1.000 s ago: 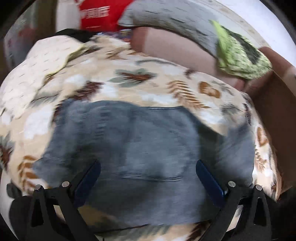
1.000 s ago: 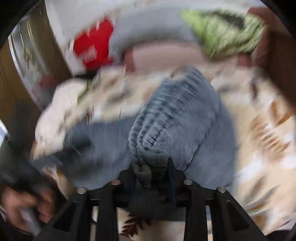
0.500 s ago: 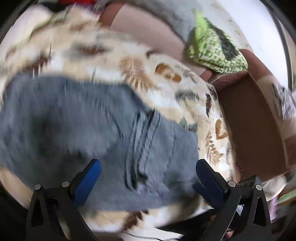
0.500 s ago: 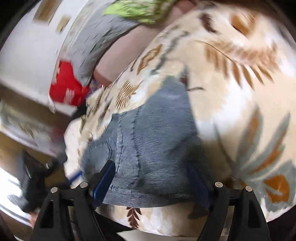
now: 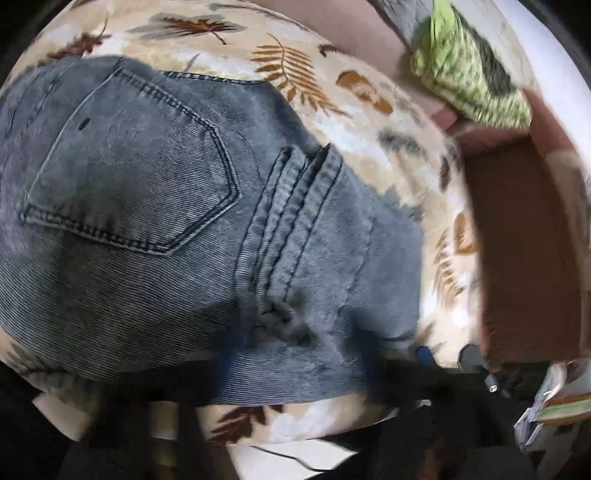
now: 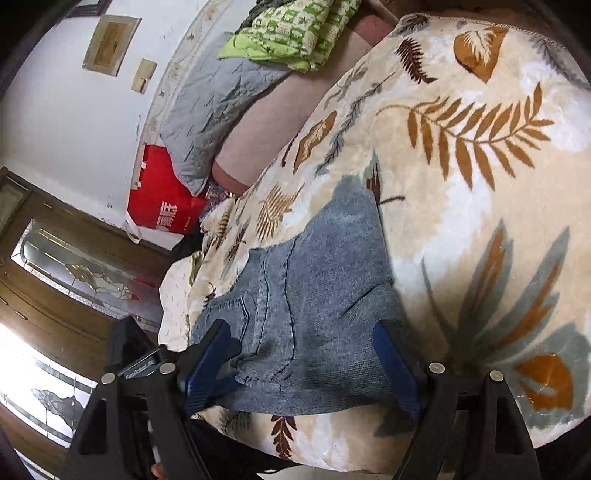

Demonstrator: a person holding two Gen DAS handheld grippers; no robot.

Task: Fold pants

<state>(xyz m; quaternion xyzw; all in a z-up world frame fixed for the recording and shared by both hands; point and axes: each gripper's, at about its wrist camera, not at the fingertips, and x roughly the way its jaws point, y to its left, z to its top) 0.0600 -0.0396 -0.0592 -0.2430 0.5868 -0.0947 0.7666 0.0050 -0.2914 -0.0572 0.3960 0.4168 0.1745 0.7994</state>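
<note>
Grey denim pants (image 5: 155,206) lie folded on a leaf-patterned blanket (image 5: 369,122), back pocket up, with stacked hems at the right. In the left wrist view my left gripper (image 5: 295,354) is a dark motion blur low over the pants' near edge; its jaw state is unreadable. In the right wrist view the pants (image 6: 314,317) lie between the blue pads of my right gripper (image 6: 303,365), which is open and holds nothing. The left gripper's black frame (image 6: 144,365) shows at the pants' far left.
A green patterned quilt (image 6: 295,29) and a grey pillow (image 6: 210,103) lie at the head of the bed. A red bag (image 6: 159,199) stands by the wall. A brown bed frame (image 5: 524,251) is on the right. Wooden doors (image 6: 55,295) are at the left.
My right gripper has opened and let go of the pants' hem, which now lies flat. My left gripper has swung right along the pants and blurred with motion.
</note>
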